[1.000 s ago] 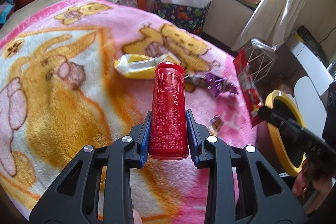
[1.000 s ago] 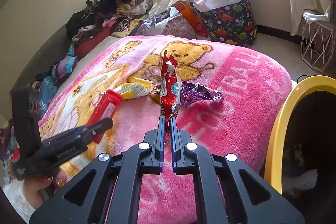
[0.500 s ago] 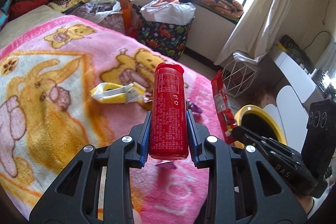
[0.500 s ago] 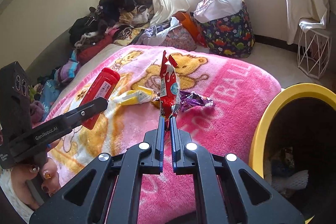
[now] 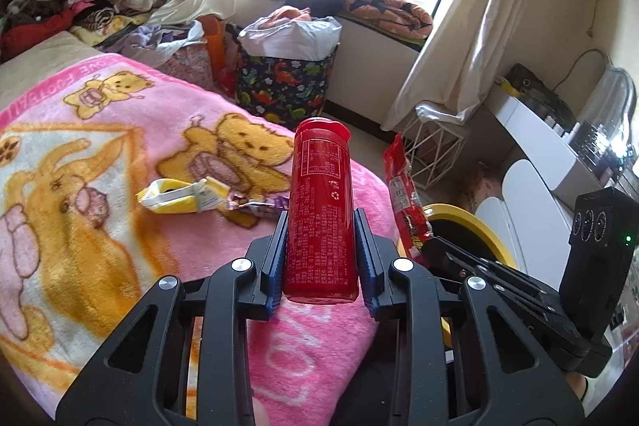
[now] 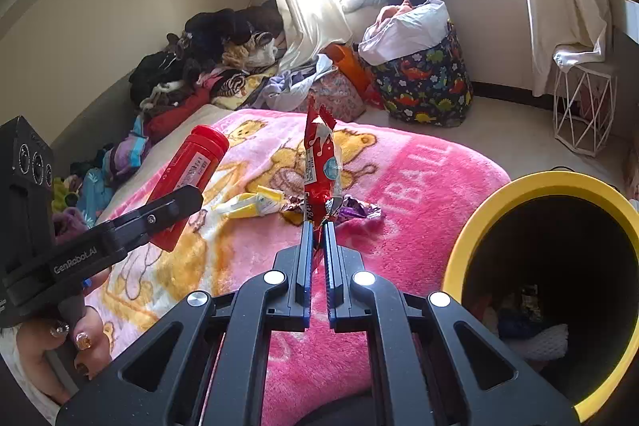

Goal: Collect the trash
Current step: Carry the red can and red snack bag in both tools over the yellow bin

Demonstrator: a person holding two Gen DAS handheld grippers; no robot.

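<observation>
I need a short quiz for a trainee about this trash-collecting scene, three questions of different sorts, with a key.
1. True or false: the left tool holds the red tube.
2. What does the right tool hold? A) yellow wrapper B) red wrapper C) nothing
3. Fill in: the yellow wrapper and the purple wrapper lie on the pink ____.

Key:
1. True; its pads press both sides of the tube.
2. B, the red wrapper, which stands upright from the shut jaws.
3. blanket. The yellow-rimmed bin stands beside it, to the right in both views.

A pink bear-print blanket (image 5: 120, 154) carries a yellow wrapper (image 5: 181, 195) beside a purple wrapper (image 5: 255, 204).
</observation>
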